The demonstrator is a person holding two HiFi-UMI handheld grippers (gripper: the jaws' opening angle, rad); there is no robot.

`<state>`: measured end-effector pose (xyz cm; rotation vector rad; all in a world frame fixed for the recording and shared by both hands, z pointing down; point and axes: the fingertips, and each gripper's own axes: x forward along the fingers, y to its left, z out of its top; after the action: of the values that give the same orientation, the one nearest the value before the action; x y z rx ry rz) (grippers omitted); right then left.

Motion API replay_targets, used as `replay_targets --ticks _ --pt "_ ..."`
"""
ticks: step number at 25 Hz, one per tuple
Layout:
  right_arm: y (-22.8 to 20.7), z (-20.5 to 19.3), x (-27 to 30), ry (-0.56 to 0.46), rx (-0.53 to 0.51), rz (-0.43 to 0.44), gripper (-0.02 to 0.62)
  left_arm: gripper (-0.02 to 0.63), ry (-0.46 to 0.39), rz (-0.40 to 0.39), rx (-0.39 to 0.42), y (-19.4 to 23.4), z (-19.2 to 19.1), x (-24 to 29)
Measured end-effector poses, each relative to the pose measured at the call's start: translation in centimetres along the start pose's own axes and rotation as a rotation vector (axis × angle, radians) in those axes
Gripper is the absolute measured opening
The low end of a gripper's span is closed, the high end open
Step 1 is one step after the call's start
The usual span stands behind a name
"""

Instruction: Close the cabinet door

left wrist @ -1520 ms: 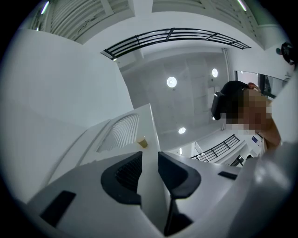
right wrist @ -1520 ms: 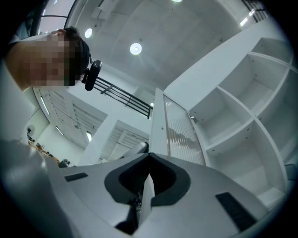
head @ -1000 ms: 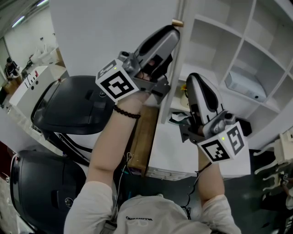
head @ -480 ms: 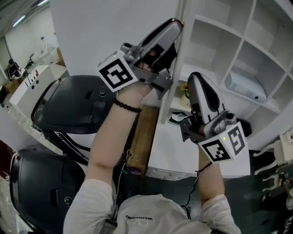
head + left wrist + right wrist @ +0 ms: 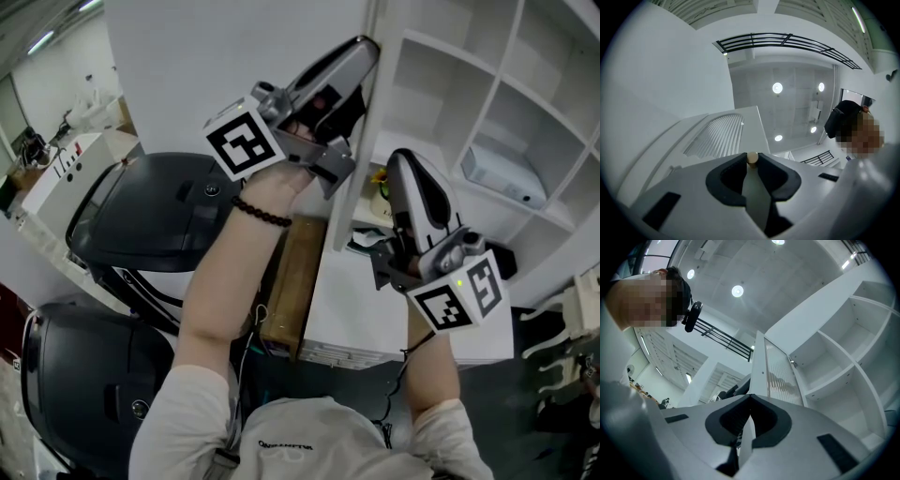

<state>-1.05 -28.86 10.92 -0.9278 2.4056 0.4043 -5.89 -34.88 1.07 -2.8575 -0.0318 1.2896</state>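
Up at the free edge of the white-framed cabinet door with a fluted glass pane [image 5: 779, 376], our left gripper [image 5: 366, 49] has the small round pale-wooden knob [image 5: 752, 158] between its jaw tips. Those jaws have just been closing. In the left gripper view the black pads sit against the knob on either side, so we read this as a grip on the knob, which holds the jaws part-way apart. Our right gripper [image 5: 399, 159] has its jaws together with nothing in them, and it hangs just beside the door on the shelf side.

The coming move, we judge, turns on how the door stands. It is swung out toward us, seen edge-on in the head view with its long axis upright, and it parts the two grippers. The knob is on the door's left face, where the left gripper is. The open white shelving cabinet [image 5: 544, 111] that the door must shut against lies to the right. So the left hand is the one to carry the knob rightward and away from us. The right gripper sits in that sweep and would have to clear out first.
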Motion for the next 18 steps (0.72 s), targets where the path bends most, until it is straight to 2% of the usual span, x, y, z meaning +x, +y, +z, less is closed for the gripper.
replay_targets --ticks 7,18 --pt "-1.1 -0.2 -1.4 0.021 -0.055 -0.047 0.011 0.075 0.0 0.052 0.054 -0.3 -1.1 0.7" --pt "-4.2 1.6 -5.2 0.009 -0.066 -0.125 0.011 0.074 0.051 0.121 0.22 -1.1 -4.2 3.6"
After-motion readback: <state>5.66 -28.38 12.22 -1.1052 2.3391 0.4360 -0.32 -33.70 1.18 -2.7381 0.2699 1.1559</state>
